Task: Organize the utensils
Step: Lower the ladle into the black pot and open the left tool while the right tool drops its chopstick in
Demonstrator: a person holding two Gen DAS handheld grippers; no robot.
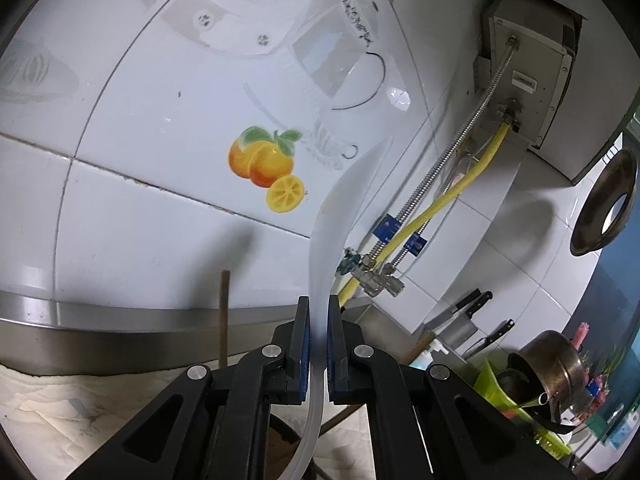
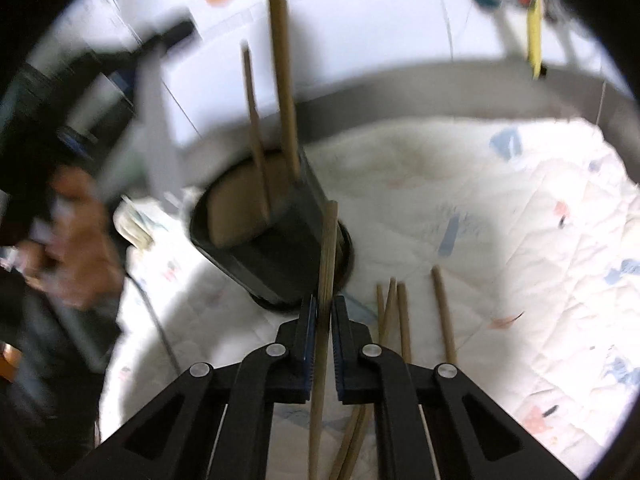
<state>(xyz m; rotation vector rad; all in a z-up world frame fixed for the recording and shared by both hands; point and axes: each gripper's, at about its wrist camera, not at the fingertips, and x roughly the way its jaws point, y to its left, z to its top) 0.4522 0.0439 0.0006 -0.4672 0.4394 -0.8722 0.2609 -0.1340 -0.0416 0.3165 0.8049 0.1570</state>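
Note:
My left gripper (image 1: pixel 318 320) is shut on a translucent white spoon (image 1: pixel 340 208), held upright in front of the tiled wall. My right gripper (image 2: pixel 324 312) is shut on a wooden chopstick (image 2: pixel 328 248), its tip near the side of the dark utensil holder (image 2: pixel 272 252). Two chopsticks (image 2: pixel 282 80) stand in the holder. Several loose chopsticks (image 2: pixel 402 320) lie on the white quilted cloth (image 2: pixel 500 240) right of my right gripper. A chopstick top (image 1: pixel 224 312) shows left of my left gripper. The left arm and hand (image 2: pixel 76 240) appear blurred at the left of the right wrist view.
A steel counter edge (image 1: pixel 100 320) runs below the fruit-patterned tiles (image 1: pixel 264 164). A yellow hose and metal pipes (image 1: pixel 440 200) run down from a wall heater. Knives (image 1: pixel 468 308), a pot (image 1: pixel 552 372) and a green rack (image 1: pixel 500 392) sit at the right.

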